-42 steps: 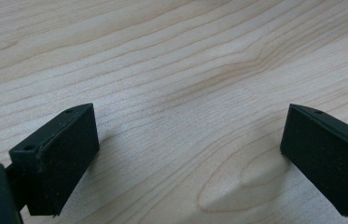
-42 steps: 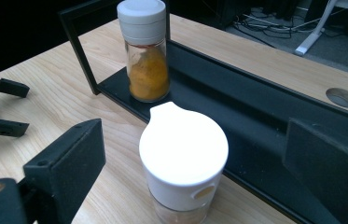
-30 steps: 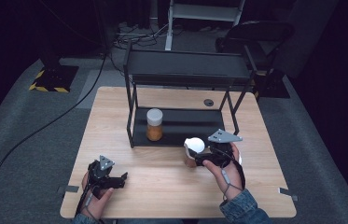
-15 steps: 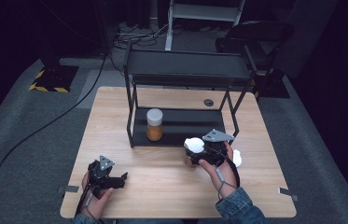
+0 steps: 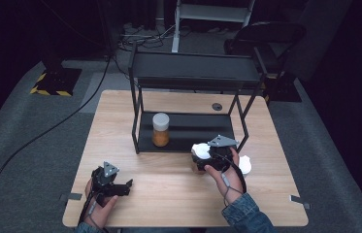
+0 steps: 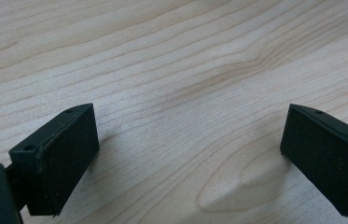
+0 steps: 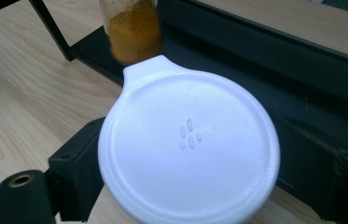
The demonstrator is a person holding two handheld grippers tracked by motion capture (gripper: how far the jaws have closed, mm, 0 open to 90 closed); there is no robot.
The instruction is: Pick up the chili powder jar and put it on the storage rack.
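Observation:
My right gripper [image 5: 202, 158] is shut on a jar with a round white lid [image 5: 200, 149], just in front of the black rack [image 5: 193, 73]. In the right gripper view the white lid [image 7: 188, 144] sits between the two black jaws, so the jar body is hidden. A clear jar of orange powder [image 5: 160, 129] with a white cap stands on the rack's bottom shelf, and that same powder jar [image 7: 132, 28] appears beyond the lid. My left gripper [image 5: 126, 185] rests open on the table at the front left, its jaws [image 6: 190, 154] wide apart over bare wood.
A second white round object [image 5: 245, 164] lies on the wooden table [image 5: 169, 204] right of my right hand. The rack's legs and bottom shelf [image 5: 203, 131] stand close behind the held jar. A small dark hole [image 5: 217, 107] marks the tabletop behind the rack.
My right hand has shifted slightly left and turned with the lidded jar, uncovering the white object to its right. The left gripper has stayed put.

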